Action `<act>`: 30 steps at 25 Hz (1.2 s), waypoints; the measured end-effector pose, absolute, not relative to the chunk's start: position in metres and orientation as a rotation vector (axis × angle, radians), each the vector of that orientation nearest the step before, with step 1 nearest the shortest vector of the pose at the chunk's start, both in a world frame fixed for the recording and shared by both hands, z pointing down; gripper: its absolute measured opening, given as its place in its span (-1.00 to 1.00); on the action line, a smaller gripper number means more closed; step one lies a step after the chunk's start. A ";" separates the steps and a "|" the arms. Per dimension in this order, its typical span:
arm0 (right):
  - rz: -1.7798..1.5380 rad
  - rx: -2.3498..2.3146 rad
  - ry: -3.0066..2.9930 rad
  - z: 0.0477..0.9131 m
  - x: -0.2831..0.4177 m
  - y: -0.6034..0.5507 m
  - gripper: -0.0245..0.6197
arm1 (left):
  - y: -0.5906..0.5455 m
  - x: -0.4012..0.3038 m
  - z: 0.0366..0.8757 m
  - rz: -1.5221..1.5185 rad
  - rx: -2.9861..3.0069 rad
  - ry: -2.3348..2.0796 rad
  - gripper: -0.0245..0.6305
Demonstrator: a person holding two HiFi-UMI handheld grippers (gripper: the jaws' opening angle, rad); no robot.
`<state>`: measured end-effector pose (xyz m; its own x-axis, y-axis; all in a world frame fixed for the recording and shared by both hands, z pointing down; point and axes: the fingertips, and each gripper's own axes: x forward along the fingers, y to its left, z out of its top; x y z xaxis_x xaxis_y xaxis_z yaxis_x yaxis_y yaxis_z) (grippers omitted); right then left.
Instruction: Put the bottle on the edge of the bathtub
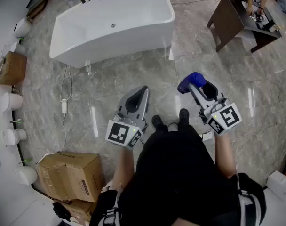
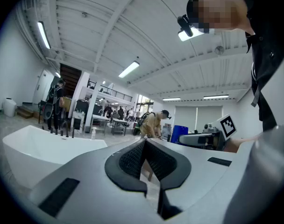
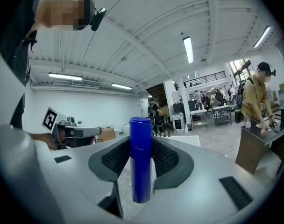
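While the person stood on the grey marbled floor (image 1: 133,74), the right gripper (image 1: 195,84) was clamped on a blue bottle (image 1: 188,81), held out in front of the body above the floor. In the right gripper view the two black ribbed pads (image 3: 166,158) pressed on either side of the bottle (image 3: 141,157), which ran lengthwise between the jaws with its capped end reaching past their tips. The bottle was well apart from the white bathtub (image 1: 115,44), which stood farther ahead and to the left, its rim bare on the near side.

The left gripper (image 1: 143,91) hovered beside the right one, nearer the bathtub's right end, and carried nothing. In the left gripper view its jaws met at the tips, closed on empty air (image 2: 145,144), with one end of the bathtub (image 2: 34,148) showing beyond its left side.

A white cable (image 1: 64,86) trailed over the floor from below the tub. Stacked cardboard boxes (image 1: 70,173) sat at the person's left, and a dark brown table (image 1: 232,15) stood to the right of the tub. In the right gripper view another person in a tan jacket (image 3: 254,99) bent over that table. The person's black shoes (image 1: 157,121) showed between the two grippers.
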<state>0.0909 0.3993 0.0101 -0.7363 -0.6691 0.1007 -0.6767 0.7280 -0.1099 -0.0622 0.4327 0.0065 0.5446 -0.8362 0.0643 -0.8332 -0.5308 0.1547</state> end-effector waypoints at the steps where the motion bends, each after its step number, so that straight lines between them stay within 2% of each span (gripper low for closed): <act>1: 0.201 1.115 -2.870 0.008 0.087 0.400 -0.50 | 0.433 -0.066 0.006 -0.028 2.615 -1.425 -0.90; 18: 0.147 1.158 -2.845 0.011 0.037 0.414 -0.50 | 0.438 -0.094 0.019 0.029 2.668 -1.367 -0.90; 30: 0.202 1.142 -2.864 0.020 0.045 0.397 -0.50 | 0.417 -0.078 0.030 0.046 2.645 -1.341 -0.90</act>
<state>0.0447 0.3967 0.0197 -0.7255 -0.6815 0.0961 -0.6882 0.7183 -0.1018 -0.0783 0.4174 0.0301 0.5937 -0.7976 0.1067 -0.8030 -0.5787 0.1422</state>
